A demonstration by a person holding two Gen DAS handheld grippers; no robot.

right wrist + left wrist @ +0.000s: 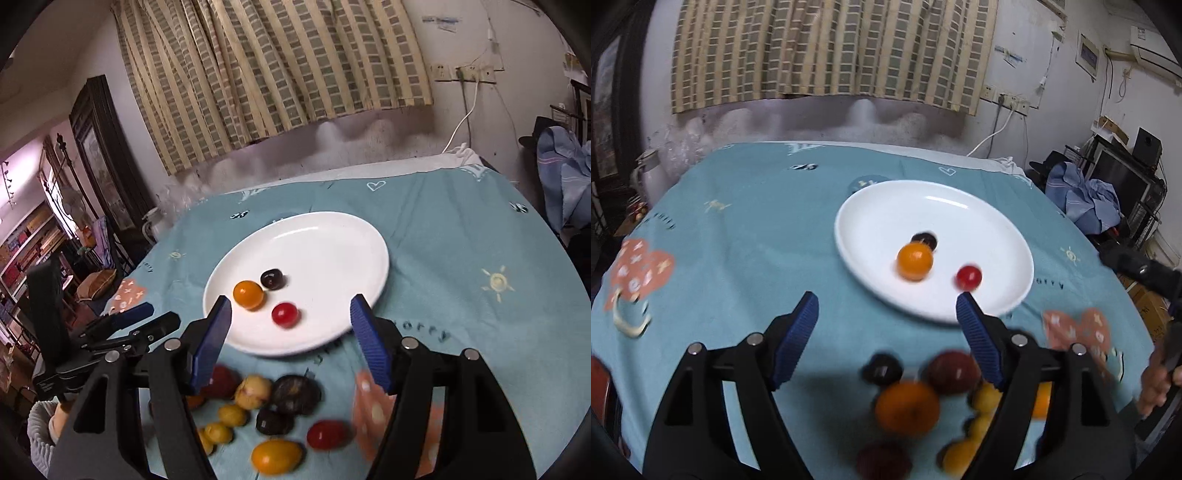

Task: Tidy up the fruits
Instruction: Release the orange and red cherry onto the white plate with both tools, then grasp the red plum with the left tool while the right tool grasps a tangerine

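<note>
Now both grippers, left gripper [886, 306] and right gripper [290, 308], gape empty; the small round red fruit [284, 314] at the frame's centre could roll off the shallow white ceramic plate [332, 236] if nudged.

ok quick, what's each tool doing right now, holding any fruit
Left tool: open, nothing between its fingers.
Right tool: open, nothing held; three small fruits sit on the plate.

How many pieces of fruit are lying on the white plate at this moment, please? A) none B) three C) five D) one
B: the white plate holds an orange fruit, a dark fruit and a red fruit; the rest lie on the cloth.
</note>
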